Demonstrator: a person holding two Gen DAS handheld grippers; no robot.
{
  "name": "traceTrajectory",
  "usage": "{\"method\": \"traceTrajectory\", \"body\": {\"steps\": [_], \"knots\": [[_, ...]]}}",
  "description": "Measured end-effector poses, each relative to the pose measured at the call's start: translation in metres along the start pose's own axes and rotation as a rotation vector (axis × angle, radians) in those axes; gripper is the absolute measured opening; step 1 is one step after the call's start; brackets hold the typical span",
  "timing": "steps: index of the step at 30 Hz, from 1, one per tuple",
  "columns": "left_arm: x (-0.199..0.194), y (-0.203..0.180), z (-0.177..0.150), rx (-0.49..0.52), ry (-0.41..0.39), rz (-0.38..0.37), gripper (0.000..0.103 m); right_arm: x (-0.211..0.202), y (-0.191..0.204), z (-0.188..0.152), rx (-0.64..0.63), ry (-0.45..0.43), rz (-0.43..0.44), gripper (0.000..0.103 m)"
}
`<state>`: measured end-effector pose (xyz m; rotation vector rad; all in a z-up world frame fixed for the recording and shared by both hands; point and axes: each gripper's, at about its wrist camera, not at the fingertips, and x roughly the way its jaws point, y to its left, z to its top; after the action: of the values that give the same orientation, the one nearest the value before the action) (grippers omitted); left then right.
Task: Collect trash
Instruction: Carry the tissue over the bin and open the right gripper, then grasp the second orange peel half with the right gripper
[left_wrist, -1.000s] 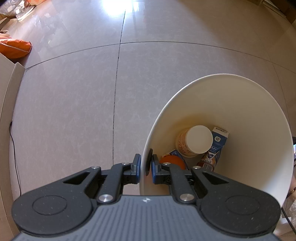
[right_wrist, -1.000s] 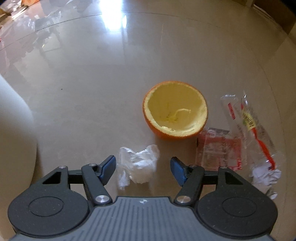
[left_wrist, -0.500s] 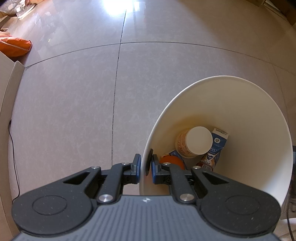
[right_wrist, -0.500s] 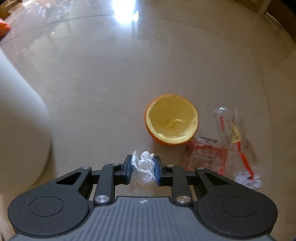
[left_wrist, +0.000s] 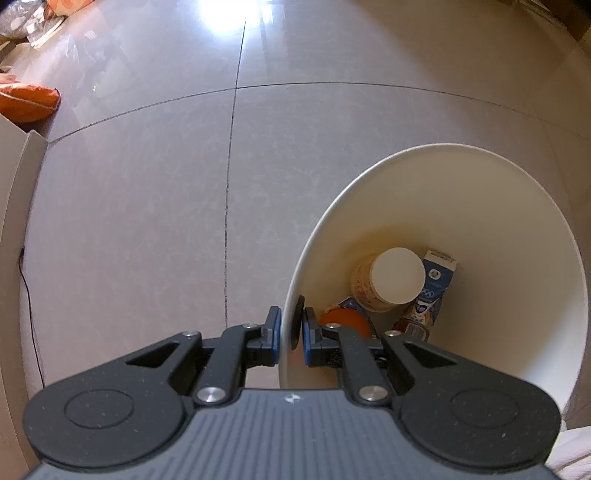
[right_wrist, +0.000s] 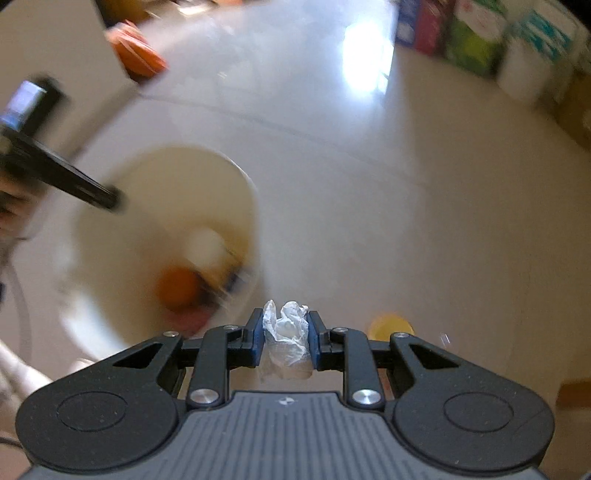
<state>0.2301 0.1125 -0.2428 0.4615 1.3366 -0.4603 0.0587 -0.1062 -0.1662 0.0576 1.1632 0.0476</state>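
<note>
My left gripper (left_wrist: 291, 328) is shut on the near rim of a white trash bin (left_wrist: 491, 177) and points straight down beside it. Inside the bin lie a paper cup (left_wrist: 391, 280), a blue milk carton (left_wrist: 437, 277) and an orange peel (left_wrist: 345, 321). My right gripper (right_wrist: 286, 332) is shut on a crumpled white tissue (right_wrist: 286, 326), raised high above the floor. The blurred bin (right_wrist: 236, 177) lies below it to the left, with the left gripper (right_wrist: 110, 197) on its rim. A hollow orange half (right_wrist: 391, 325) shows small on the floor behind the right fingers.
An orange bag (left_wrist: 26, 101) lies at the far left by a pale wall panel (left_wrist: 14, 192). Coloured boxes and packs (right_wrist: 476, 37) stand along the far wall in the right wrist view. A black cable (left_wrist: 29, 295) runs along the floor at left.
My right gripper closed on the tissue, lifted it high off the floor and swung left toward the bin. The left gripper and the bin stayed put.
</note>
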Motion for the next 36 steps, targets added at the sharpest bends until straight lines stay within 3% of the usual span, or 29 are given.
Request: {"method": "traceTrajectory", "body": {"steps": [4,9,11,13,17,29,36], "knots": [[0.002,-0.002,-0.001,0.001,0.000,0.005,0.010,-0.020,0.035,0.020,-0.072,-0.046,0.056,0.028],[0.003,-0.002,-0.001,-0.001,-0.001,0.006,0.010,-0.010,0.069,0.024,-0.124,-0.040,0.112,0.032],[0.003,-0.002,-0.001,-0.002,-0.002,0.005,0.010,-0.010,0.077,0.024,-0.136,-0.046,0.116,0.050],[0.003,-0.001,-0.001,-0.002,-0.002,0.004,0.010,-0.010,0.079,0.019,-0.139,-0.055,0.116,0.056],[0.002,-0.001,-0.002,-0.002,-0.003,0.005,0.010,-0.015,0.067,0.020,-0.101,-0.076,0.104,0.072],[0.001,0.000,-0.002,-0.010,-0.004,-0.001,0.010,-0.019,0.005,0.008,0.063,-0.135,0.004,0.101],[-0.003,0.003,-0.002,-0.012,-0.009,-0.014,0.010,0.020,-0.046,-0.026,0.127,-0.159,-0.065,0.103]]}}
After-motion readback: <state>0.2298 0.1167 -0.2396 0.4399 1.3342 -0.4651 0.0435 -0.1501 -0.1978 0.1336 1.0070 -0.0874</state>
